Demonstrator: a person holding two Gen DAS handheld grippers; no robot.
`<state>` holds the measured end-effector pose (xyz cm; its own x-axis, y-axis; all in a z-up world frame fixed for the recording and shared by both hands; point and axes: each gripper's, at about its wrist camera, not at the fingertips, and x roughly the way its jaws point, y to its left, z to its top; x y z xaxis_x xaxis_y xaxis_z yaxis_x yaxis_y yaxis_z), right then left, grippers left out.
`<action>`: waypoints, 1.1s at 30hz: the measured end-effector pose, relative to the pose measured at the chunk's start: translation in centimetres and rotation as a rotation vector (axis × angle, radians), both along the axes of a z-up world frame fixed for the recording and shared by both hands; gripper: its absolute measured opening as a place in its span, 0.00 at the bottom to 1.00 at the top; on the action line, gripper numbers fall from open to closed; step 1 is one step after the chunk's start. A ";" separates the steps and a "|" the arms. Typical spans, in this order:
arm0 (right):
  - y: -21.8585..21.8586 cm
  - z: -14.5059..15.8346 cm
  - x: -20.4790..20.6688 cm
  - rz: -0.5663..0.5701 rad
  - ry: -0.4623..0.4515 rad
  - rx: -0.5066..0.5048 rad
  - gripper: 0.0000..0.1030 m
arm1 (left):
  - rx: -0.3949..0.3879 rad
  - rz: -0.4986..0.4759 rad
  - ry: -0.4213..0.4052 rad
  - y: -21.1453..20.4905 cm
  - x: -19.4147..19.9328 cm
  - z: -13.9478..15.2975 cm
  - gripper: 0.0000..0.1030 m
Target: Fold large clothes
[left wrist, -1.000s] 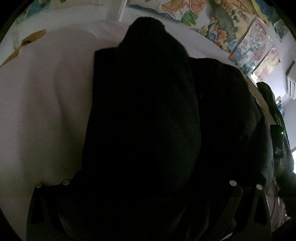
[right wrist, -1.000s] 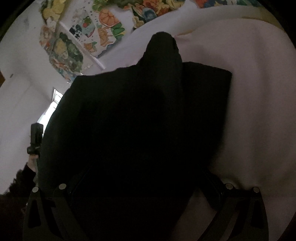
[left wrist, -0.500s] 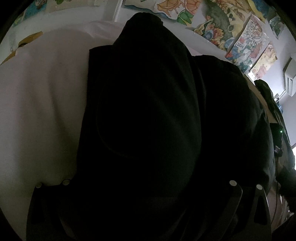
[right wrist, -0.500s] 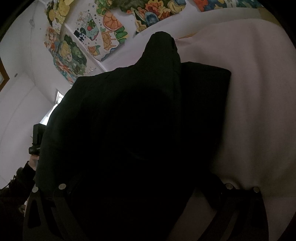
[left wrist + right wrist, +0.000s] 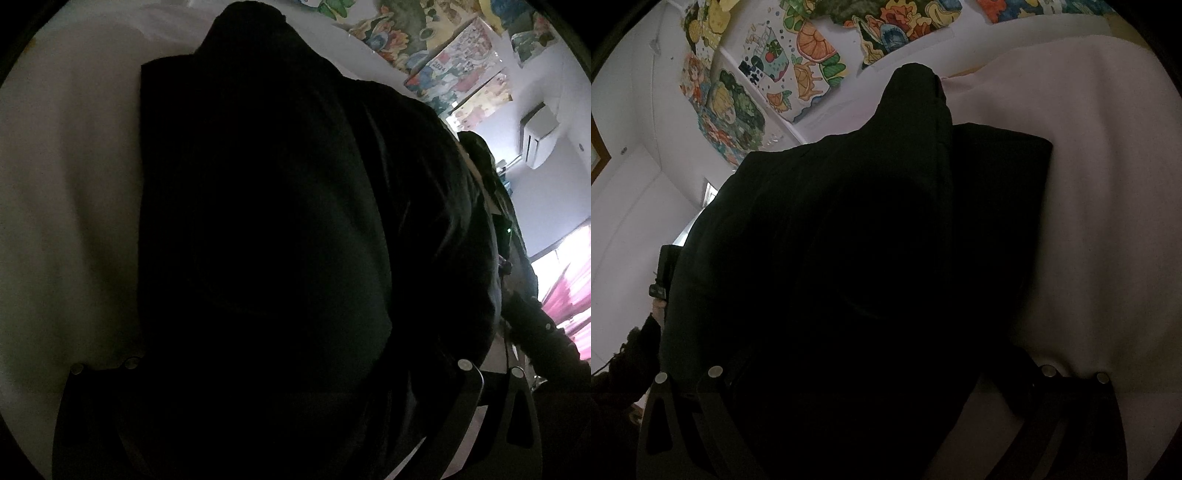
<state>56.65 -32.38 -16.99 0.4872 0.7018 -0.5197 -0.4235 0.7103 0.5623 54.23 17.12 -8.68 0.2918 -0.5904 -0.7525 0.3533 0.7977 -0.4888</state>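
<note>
A large black garment (image 5: 277, 229) fills the left wrist view and drapes over my left gripper (image 5: 284, 406). It lies on a pale pink sheet (image 5: 62, 206). The same black garment (image 5: 857, 266) fills the right wrist view and covers my right gripper (image 5: 879, 410). A narrow black part reaches toward the far edge of the sheet (image 5: 1108, 184). The fingertips of both grippers are hidden in the dark cloth. Each gripper appears to hold the near edge of the garment, lifted off the sheet.
Colourful drawings (image 5: 798, 48) hang on the white wall behind the bed. An air conditioner (image 5: 539, 136) is mounted at the right in the left wrist view, with a bright window (image 5: 565, 288) below it. The other gripper's handle (image 5: 663, 273) shows at the left.
Both grippers have risen and tilted with the garment. More of the wall, the air conditioner and the window has come into view, and the cloth covers more of the sheet.
</note>
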 end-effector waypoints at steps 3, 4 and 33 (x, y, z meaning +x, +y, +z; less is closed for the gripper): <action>0.1 0.3 0.3 0.011 0.018 -0.007 1.00 | -0.024 -0.006 0.025 -0.2 0.2 -0.2 0.99; 0.2 0.5 0.5 0.015 0.031 -0.011 1.00 | -0.040 -0.007 0.038 -0.2 0.2 -0.2 0.99; 2.2 9.4 -5.9 -0.079 -0.029 -0.049 0.26 | 0.152 0.296 -0.059 -4.8 -5.0 7.8 0.19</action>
